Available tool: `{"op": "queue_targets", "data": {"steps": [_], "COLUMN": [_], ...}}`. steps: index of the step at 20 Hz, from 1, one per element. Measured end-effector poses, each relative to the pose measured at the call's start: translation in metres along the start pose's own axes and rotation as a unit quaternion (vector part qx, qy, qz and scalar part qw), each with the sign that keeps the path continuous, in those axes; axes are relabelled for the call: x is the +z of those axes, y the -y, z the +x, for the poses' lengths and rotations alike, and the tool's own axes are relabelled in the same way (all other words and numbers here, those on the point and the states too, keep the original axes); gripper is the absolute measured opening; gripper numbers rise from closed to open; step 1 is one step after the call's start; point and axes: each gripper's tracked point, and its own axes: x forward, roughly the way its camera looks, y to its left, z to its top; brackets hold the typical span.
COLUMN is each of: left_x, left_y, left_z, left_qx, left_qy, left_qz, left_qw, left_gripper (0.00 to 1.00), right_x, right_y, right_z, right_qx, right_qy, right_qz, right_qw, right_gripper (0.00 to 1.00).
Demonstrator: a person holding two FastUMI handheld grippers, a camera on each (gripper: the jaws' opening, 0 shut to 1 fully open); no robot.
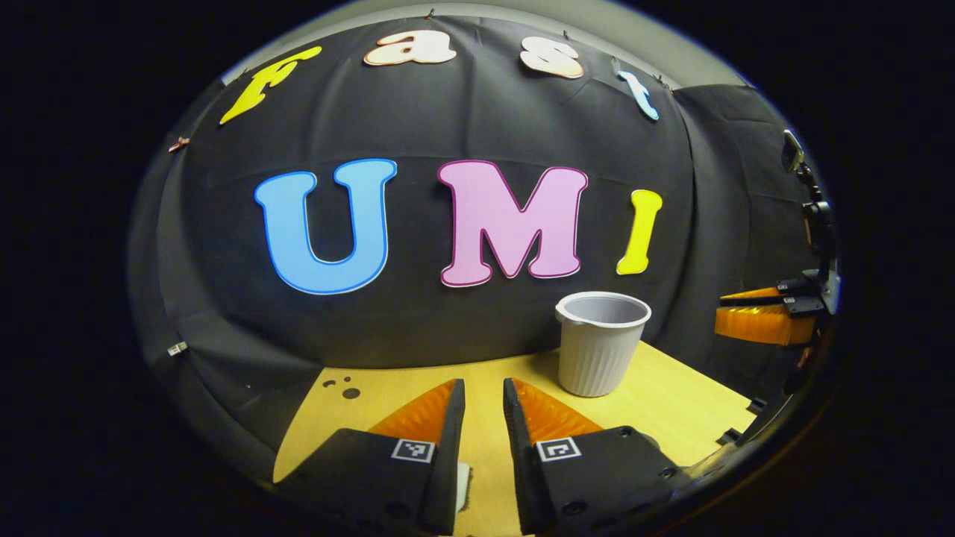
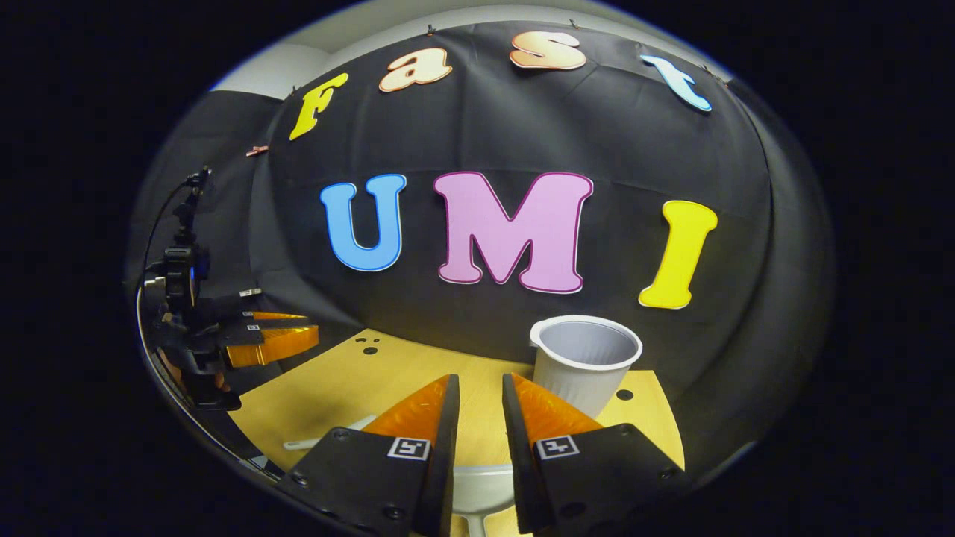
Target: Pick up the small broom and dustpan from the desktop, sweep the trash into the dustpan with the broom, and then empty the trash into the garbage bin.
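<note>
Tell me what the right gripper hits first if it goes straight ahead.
Probably nothing at once: the right gripper points over bare desk toward the wall; the bin stands just right of that line. Depth is unclear.

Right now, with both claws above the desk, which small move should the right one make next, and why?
Probably lower the right claw toward the white tool just beneath its tips. Its jaws stand slightly apart with nothing between them, so nothing is picked up yet. The garbage bin stands behind, on the desk.
</note>
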Motion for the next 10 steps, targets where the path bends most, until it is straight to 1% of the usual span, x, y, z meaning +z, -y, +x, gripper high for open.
{"op": "queue_targets", "data": {"steps": [5, 10], "left_x": [-0.004, -0.008], "left_y": [-0.005, -0.017], "left_z": [0.001, 0.007], "left_qx": [0.006, 0.002], "left_qy": [-0.008, -0.012], "left_qz": [0.001, 0.005], "left_qw": [1.000, 1.000], "left_gripper": [0.35, 0.35], "right_x": [0.000, -0.004], "right_y": [-0.002, 0.005], "right_z": [0.001, 0.003], "right_qx": [-0.008, -0.038], "right_qy": [-0.004, -0.013], "right_qz": [0.010, 0.014], "right_qw": [1.000, 0.999], "right_gripper": [0.37, 0.37]}}
